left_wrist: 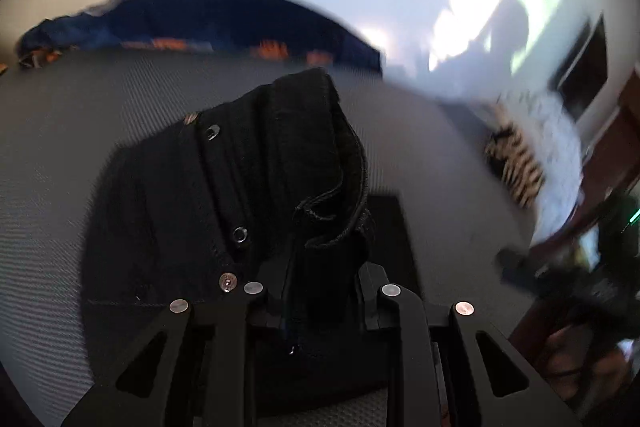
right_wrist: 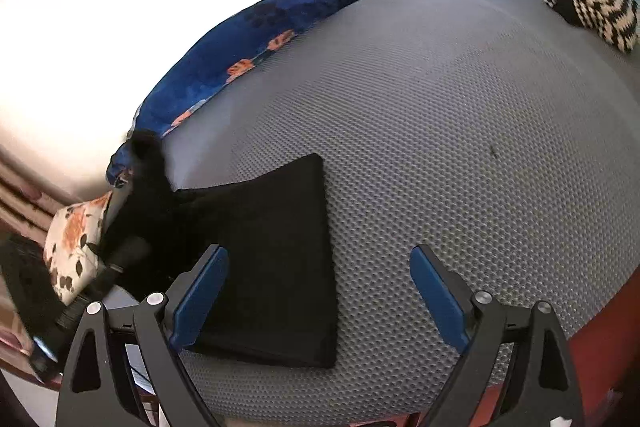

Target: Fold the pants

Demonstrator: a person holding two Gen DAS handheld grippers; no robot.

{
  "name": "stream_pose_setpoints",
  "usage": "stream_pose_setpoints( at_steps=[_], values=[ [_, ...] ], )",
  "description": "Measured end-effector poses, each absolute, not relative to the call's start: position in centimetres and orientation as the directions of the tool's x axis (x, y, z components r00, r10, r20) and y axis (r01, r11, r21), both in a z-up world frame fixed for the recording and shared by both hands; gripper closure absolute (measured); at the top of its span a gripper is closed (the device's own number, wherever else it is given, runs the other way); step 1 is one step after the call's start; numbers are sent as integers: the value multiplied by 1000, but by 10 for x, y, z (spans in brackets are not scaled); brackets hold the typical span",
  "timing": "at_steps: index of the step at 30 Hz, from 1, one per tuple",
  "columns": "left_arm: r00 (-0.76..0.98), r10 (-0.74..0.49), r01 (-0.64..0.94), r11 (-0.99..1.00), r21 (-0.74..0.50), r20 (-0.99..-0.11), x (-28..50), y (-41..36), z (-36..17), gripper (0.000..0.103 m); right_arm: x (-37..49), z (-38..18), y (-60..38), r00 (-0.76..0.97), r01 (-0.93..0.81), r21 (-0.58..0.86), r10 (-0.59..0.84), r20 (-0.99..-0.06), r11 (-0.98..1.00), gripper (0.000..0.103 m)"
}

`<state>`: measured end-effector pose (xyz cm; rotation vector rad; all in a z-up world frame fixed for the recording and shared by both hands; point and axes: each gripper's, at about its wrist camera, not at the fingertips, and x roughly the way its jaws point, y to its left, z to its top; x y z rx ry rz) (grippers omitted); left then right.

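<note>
Black pants (left_wrist: 256,167) with metal snap buttons hang in a bunch over the grey textured mattress (left_wrist: 60,147). My left gripper (left_wrist: 322,291) is shut on the pants, with the waistband fabric pinched between its fingers and lifted. In the right wrist view, the rest of the pants (right_wrist: 272,247) lies flat and folded on the mattress (right_wrist: 440,147), rising at the far left towards the lifted end. My right gripper (right_wrist: 318,255) hovers open over the flat part; its blue pads (right_wrist: 200,299) are wide apart and hold nothing.
A blue flowered blanket (right_wrist: 240,39) runs along the mattress's far edge by the white wall. A black-and-cream striped knit (right_wrist: 588,3) lies at the far right corner. A cream flowered cushion (right_wrist: 72,247) sits at the left. The mattress's reddish near edge (right_wrist: 600,347) is at lower right.
</note>
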<state>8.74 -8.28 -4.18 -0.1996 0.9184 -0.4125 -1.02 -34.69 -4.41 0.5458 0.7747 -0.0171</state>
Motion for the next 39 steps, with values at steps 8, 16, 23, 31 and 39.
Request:
stream_pose_setpoints(
  at_steps=[8,16,23,31,39],
  values=[
    [511,-396,328,910,-253,-763,75,-114,-51,55,-10,-46,-350,715,196,465,198,-670,863,12],
    [569,-445,372,889,-266,-692,40,-78,-12,30,13,-51,-336,664,79,509,335,-668,857,12],
    [647,-291,122,952,-281,-705,52,4,-20,30,65,-71,-307,518,-89,593,546,-658,800,16],
    [616,-213,-65,946,-318,-759,64,56,-52,30,121,-96,-302,461,-134,689,661,-593,712,30],
    [570,-185,-106,949,-296,-800,80,57,-70,30,144,-88,-280,440,-205,675,683,-583,709,53]
  ],
)
